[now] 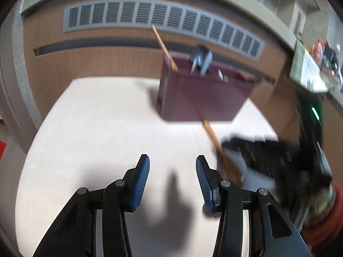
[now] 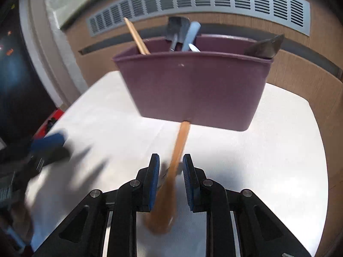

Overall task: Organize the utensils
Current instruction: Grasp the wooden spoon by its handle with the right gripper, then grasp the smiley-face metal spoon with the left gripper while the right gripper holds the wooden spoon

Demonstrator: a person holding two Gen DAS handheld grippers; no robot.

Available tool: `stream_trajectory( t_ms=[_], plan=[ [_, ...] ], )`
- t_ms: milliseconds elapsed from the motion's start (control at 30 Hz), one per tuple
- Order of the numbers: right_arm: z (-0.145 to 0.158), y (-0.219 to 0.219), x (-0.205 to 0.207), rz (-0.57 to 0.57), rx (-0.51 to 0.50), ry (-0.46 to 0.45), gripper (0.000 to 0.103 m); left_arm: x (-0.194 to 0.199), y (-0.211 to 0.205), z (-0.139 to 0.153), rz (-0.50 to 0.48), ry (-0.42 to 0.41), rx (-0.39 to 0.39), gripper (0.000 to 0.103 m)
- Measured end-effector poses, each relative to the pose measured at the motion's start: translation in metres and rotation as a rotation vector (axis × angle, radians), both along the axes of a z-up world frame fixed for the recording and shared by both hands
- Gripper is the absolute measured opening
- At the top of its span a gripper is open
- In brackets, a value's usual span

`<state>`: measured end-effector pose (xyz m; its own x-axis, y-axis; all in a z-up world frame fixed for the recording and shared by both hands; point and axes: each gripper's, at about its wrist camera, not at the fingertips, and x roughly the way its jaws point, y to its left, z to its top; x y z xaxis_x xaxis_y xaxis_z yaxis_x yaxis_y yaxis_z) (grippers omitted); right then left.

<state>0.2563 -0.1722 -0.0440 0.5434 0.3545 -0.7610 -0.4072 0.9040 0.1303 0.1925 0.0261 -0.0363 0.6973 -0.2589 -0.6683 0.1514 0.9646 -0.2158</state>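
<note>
Between the parted right gripper (image 2: pixel 171 162) pads lies the wooden spoon (image 2: pixel 171 180), handle toward twelve o'clock; close squarely on its neck. The left gripper (image 1: pixel 172 165) is open, empty.

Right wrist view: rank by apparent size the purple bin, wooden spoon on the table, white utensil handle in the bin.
1. purple bin
2. wooden spoon, inflated by nearness to the camera
3. white utensil handle

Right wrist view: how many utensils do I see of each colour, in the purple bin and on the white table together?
Brown wood: 2, thin wooden stick, wooden spoon.
Dark grey or black: 2, grey spatula, black blade.
Pale blue: 1, plastic handle.
White: 1, small tip.
Total: 6.
</note>
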Motion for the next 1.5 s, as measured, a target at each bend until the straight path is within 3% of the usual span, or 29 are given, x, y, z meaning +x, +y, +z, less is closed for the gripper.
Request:
stream_trajectory(
  t_ms=[300, 400, 567, 800, 1100, 1500],
  plan=[
    [-0.018, 0.030, 0.024, -0.022, -0.126, 0.006, 0.021, -0.010, 0.015, -0.007, 0.028, 0.036, 0.007, 0.046],
    [-0.019, 0.032, 0.018, -0.004, -0.144, -0.009, 0.011, -0.004, 0.016, -0.010, 0.031, 0.050, -0.013, 0.046],
    [-0.008, 0.021, 0.004, 0.004, -0.177, -0.067, 0.010, 0.001, 0.002, -0.018, -0.011, 0.079, -0.015, 0.046],
    [0.011, -0.020, -0.024, -0.065, -0.151, -0.112, 0.010, 0.002, -0.028, -0.026, -0.098, 0.121, -0.005, 0.046],
    [0.010, -0.085, -0.061, -0.202, -0.059, -0.062, 0.010, -0.006, -0.070, -0.031, -0.205, 0.138, 0.096, 0.046],
    [-0.008, -0.101, -0.086, -0.247, -0.027, -0.005, 0.010, -0.011, -0.095, -0.036, -0.260, 0.130, 0.123, 0.046]
  ],
)
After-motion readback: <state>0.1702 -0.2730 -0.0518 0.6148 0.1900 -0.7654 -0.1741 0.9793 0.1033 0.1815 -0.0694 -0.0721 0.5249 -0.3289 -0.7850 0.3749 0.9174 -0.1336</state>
